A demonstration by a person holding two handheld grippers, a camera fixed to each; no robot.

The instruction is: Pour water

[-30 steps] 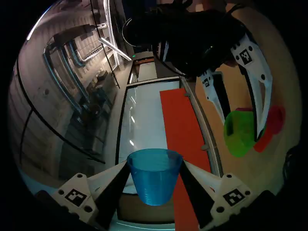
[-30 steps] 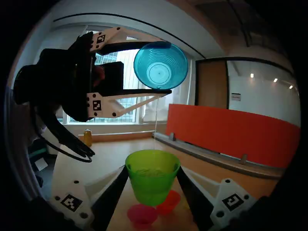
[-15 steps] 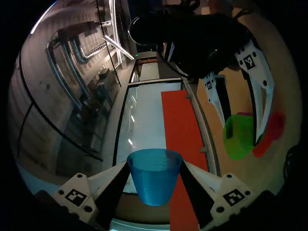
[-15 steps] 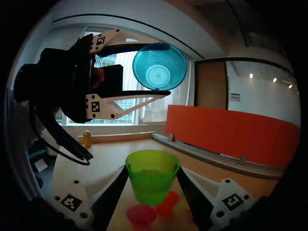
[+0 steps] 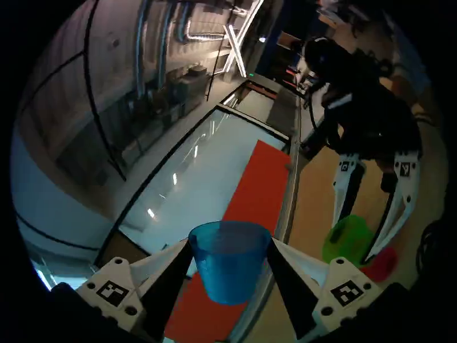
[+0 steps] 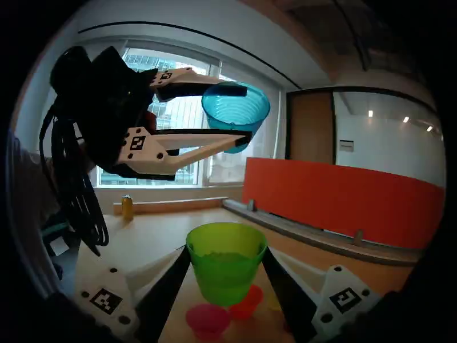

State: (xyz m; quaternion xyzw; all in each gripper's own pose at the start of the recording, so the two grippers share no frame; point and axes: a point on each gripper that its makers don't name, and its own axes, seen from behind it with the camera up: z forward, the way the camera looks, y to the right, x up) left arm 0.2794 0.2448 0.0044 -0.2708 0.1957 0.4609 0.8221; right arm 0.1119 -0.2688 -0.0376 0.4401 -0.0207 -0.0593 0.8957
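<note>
Left gripper (image 5: 228,247) clamped on translucent blue plastic cup (image 5: 229,268), cup tilted and higher than translucent green plastic cup (image 6: 227,274), green cup gripped by right gripper (image 6: 226,254), above wooden tabletop (image 6: 154,234).

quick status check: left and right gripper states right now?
Left gripper: closed on the blue cup.
Right gripper: closed on the green cup.
</note>
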